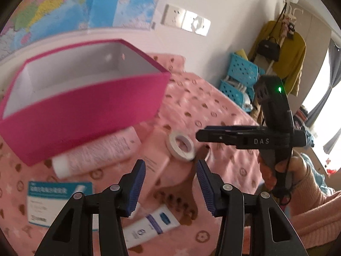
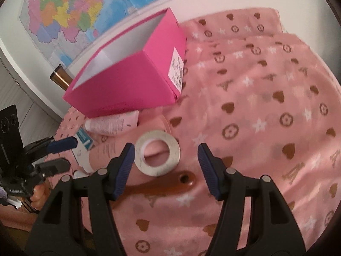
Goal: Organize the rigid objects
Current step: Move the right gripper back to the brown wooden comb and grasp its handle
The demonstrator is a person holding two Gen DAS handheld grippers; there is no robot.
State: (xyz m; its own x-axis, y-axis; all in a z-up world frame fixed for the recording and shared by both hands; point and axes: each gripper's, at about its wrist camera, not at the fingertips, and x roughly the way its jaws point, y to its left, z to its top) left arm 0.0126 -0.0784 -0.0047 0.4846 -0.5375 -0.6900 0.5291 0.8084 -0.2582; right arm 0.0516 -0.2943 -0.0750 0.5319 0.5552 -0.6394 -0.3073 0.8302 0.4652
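Note:
An open magenta box (image 1: 85, 111) (image 2: 130, 79) with a white inside stands on the pink blanket (image 2: 255, 106). In front of it lie a pink tube (image 1: 96, 153) (image 2: 113, 123), a pale pink box (image 1: 155, 162), a white tape roll (image 1: 182, 147) (image 2: 157, 152), a brown comb (image 2: 162, 184), a white-blue tube (image 1: 149, 226) and a blue-white carton (image 1: 57, 202). My left gripper (image 1: 170, 185) is open above the pale pink box. My right gripper (image 2: 166, 170) (image 1: 202, 135) is open over the tape roll and the comb handle.
A white headboard and a wall map (image 2: 85, 10) stand behind the box. Blue baskets (image 1: 240, 76) and hanging clothes (image 1: 283, 59) are at the far right. A window (image 1: 324, 111) lies right. The blanket stretches to the right (image 2: 277, 149).

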